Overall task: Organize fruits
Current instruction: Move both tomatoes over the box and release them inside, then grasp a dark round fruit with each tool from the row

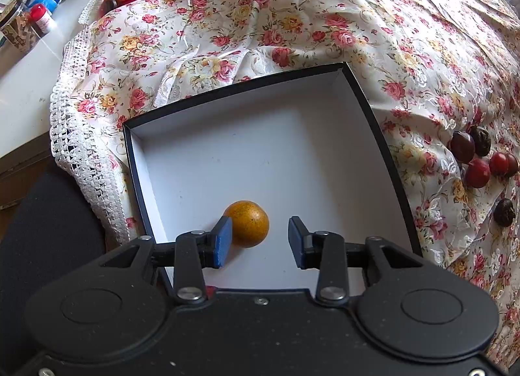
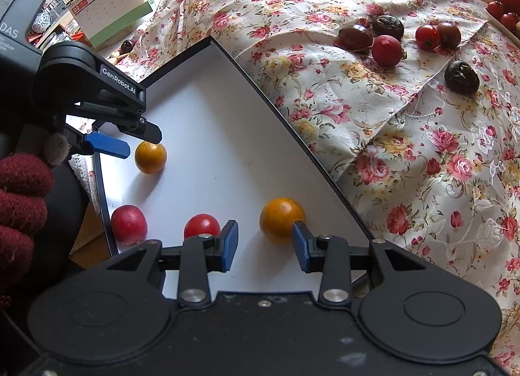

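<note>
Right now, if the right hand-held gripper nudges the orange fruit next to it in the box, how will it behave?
The orange fruit is round and sits on the box's smooth white floor, so it will probably roll freely. Its skin looks glossy, so the right hand-held gripper's blue pads may slip. It looks firm rather than fragile.

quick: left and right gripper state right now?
Left hand-held gripper: open, empty, over an orange fruit in the box.
Right hand-held gripper: open, empty, beside another orange fruit.
</note>
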`<state>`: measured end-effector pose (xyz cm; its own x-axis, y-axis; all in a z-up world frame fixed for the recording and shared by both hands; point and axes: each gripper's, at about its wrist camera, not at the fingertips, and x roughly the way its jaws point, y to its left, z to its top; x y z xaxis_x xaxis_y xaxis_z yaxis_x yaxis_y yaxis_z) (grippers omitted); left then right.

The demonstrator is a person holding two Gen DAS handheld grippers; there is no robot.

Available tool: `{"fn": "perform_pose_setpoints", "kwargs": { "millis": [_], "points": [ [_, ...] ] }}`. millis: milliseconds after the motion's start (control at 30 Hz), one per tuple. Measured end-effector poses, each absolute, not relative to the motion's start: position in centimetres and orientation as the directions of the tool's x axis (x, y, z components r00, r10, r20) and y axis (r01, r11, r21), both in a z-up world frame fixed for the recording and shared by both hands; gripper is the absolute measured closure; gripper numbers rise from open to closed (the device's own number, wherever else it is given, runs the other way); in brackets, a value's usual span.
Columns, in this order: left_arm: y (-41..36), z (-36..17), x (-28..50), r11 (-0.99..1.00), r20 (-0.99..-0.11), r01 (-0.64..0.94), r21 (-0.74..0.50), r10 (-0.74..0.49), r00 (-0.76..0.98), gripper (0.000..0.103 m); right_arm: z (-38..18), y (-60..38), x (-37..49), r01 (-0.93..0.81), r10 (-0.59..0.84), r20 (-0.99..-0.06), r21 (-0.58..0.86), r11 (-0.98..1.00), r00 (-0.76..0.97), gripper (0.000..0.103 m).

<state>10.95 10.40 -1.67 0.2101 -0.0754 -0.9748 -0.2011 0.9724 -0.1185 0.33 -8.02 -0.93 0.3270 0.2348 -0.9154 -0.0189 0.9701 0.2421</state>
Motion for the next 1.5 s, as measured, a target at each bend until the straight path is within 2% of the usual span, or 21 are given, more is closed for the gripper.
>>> {"fn": "perform_pose_setpoints", "kwargs": {
  "millis": [400,933,1500],
  "points": [
    [9.3,-1.4,10.5,0.983,-0.972,-0.143,-0.118,-0.085,0.218,0.057,0.5,-11.9,1.2,0.078,0.192,-0.908,0.237,0.968,0.372,0.063],
    [7.7,-1.3,10.2,0.993,-0.97,-0.071,-0.097,-0.078,0.231,0.057,1.0,-21.2,4.1,0.276,0.048,-0.914,0.172,0.946,0.404,0.063],
    [3.5,1.1,9.4,0.993,-0.926,0.063,-0.096,-0.113,0.36,0.057,1.1,-28.3,10.0,0.356,-0.017,-0.908,0.146,0.923,0.418,0.061]
  ]
}}
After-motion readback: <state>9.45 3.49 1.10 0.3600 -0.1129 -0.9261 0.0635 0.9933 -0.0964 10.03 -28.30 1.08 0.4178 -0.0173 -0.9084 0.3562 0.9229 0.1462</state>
